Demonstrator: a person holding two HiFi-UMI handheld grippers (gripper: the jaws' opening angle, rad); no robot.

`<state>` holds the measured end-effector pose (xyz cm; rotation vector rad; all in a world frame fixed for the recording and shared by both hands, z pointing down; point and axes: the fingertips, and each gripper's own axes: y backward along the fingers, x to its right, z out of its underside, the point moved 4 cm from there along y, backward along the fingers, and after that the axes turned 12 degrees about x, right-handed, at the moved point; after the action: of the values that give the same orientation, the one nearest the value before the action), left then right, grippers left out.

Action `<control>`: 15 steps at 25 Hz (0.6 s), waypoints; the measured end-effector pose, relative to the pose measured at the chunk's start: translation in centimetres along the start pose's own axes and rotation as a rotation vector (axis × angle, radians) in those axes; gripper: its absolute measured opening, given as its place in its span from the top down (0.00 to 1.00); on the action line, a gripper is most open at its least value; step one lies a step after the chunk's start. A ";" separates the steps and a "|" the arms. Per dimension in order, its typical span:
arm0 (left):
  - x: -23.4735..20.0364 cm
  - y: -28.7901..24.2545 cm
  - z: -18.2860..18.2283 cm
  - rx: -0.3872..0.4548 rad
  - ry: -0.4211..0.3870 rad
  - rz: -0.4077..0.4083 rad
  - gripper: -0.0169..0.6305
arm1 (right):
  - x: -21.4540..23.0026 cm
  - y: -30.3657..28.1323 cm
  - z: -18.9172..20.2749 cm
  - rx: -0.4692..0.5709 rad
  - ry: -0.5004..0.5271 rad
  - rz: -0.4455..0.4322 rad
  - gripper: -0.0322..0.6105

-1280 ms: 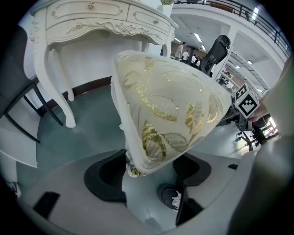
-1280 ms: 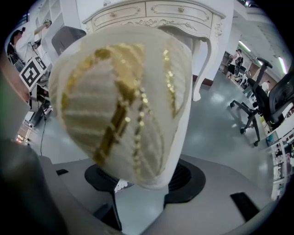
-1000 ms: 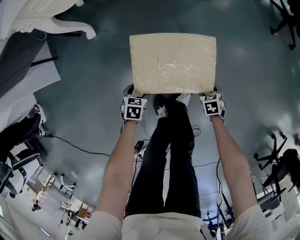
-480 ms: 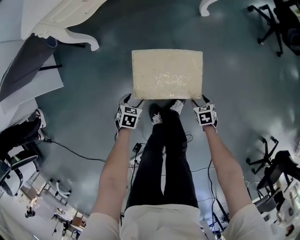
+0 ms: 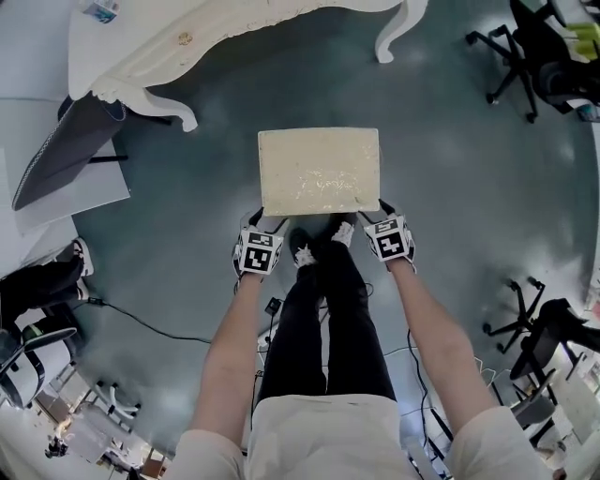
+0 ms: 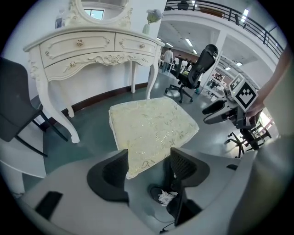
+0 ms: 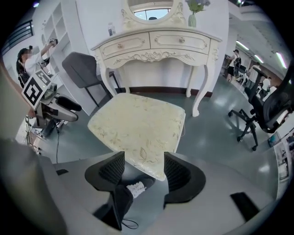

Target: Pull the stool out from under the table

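Note:
The stool, with a cream patterned cushion, stands on the grey floor out in front of the white dressing table. My left gripper hovers over its near left corner and my right gripper over its near right corner. In the left gripper view the stool lies below the left gripper. Its jaws have just been closing a little but stay wide, pressing nothing. In the right gripper view the stool lies beneath the right gripper, whose jaws are wide apart and off it.
The person's shoes stand just short of the stool. A grey chair sits left of the table, and black office chairs stand at the right. A cable runs across the floor at the left.
The view has risen, so the stool looks smaller and the table has come into sight. Both grippers have lifted away from the stool's near corners; the stool stays on the floor.

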<state>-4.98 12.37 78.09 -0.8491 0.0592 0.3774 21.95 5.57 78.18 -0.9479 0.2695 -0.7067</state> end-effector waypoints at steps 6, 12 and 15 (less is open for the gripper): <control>1.2 2.0 -2.9 0.039 0.027 0.008 0.51 | -2.1 3.9 -2.4 0.063 -0.119 0.020 0.49; 1.0 5.4 -5.0 0.031 -0.004 0.018 0.51 | -4.8 7.3 -4.4 0.075 -0.166 0.035 0.49; 0.1 6.7 -5.7 0.033 -0.014 0.012 0.51 | -5.8 9.3 -6.0 0.089 -0.182 0.052 0.49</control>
<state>-6.70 12.19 69.42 -0.8134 0.0573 0.3931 18.61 9.05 66.65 -0.9112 0.1008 -0.5760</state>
